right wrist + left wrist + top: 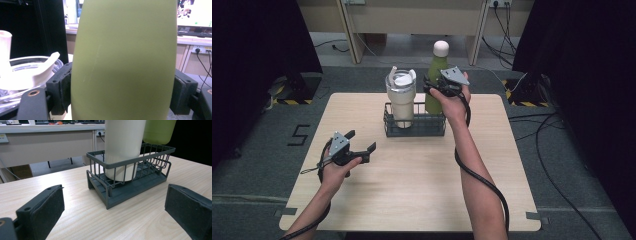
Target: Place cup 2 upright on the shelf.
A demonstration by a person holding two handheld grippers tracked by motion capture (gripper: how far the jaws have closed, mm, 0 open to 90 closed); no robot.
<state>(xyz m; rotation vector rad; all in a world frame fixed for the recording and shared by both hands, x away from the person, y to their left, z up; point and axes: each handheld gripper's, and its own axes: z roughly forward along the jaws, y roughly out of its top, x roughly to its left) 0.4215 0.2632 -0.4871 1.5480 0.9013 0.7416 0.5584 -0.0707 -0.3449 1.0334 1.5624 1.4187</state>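
Note:
A green bottle [438, 65] with a cream cap stands upright over the right end of a grey wire basket [414, 132]. My right gripper [434, 90] is shut on its body, one pad pressing each side of the bottle [122, 50]. In the left gripper view the bottle's [158, 131] base hangs at about the level of the basket [120, 165] rim. A cream tumbler [402, 102] with a clear lid stands in the basket's left end. My left gripper [362, 141] is held low over the table, front left of the basket, open with nothing between its pads [45, 207].
The light wooden table [412, 185] stretches out in front of the basket. Desks [412, 20] stand beyond its far edge. Cables [557, 165] run across the floor on the right, and a "5" mark [299, 135] is on the floor at the left.

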